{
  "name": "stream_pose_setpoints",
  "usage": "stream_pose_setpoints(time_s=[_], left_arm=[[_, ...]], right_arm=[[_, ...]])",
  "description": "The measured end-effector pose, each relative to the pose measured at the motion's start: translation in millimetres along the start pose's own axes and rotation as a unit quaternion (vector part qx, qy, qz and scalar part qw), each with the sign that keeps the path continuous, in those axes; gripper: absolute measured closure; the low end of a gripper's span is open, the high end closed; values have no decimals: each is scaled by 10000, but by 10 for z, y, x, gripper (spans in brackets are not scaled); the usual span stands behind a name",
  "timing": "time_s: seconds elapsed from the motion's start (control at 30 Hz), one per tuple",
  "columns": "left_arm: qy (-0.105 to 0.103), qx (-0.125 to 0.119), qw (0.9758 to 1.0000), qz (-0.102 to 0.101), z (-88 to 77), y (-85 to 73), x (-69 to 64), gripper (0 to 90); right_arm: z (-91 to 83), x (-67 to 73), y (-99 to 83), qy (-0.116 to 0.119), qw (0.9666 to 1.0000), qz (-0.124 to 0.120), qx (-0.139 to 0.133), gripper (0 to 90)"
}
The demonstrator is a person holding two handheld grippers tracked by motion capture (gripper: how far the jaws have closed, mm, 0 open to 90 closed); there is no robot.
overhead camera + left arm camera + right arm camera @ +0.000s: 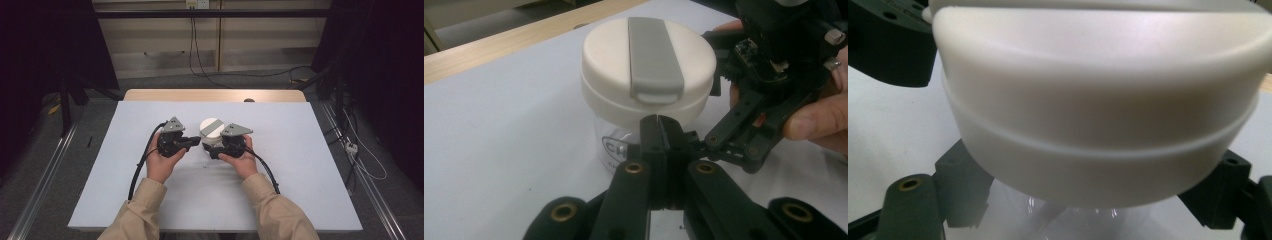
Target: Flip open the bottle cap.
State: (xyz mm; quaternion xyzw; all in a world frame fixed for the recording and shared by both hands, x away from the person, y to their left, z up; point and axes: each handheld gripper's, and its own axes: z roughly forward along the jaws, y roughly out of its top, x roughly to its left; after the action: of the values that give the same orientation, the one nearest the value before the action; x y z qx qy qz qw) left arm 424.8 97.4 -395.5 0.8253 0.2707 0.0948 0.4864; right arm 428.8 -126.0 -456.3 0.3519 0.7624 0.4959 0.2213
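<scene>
Jar (pixel 211 131) w/ white lid (pixel 648 65) stands at frame centre on white table (pixel 125 175); right gripper (pixel 216 150) clamps its clear body; left gripper (pixel 196 142) jaws closed, empty, just beside the jar.

The high view looked down on the surface (pixel 150 200); both gripper views sat close, sharing the white-lidded jar (pixel 648 70).

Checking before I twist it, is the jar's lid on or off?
On. The white lid sits flush atop the clear jar, grey strap lying flat.
</scene>
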Motion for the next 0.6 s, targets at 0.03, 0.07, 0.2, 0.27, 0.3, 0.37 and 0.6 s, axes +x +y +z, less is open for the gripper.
stream_pose_setpoints(time_s=[0.03,0.07,0.2,0.27,0.3,0.37,0.6], left_arm=[[23,-19,10000,-5,2,3,0,900],[34,-60,10000,-23,8,5,-1,900],[67,6,10000,-51,14,23,-3,900],[87,-23,10000,-28,16,30,-3,900],[83,-36,9999,-55,16,31,-7,900],[144,-46,9998,-121,18,39,-15,900],[97,-93,9998,-176,27,70,-33,900]], right_arm=[[0,0,0,1,10000,1,0,189],[0,0,0,1,10000,0,1,189],[0,0,-2,0,10000,-4,1,189],[0,2,-2,-7,10000,-7,6,189],[1,1,-3,-4,10000,-5,1,189],[1,2,-3,-7,10000,-7,8,190],[3,2,-4,-7,10000,2,8,190]])
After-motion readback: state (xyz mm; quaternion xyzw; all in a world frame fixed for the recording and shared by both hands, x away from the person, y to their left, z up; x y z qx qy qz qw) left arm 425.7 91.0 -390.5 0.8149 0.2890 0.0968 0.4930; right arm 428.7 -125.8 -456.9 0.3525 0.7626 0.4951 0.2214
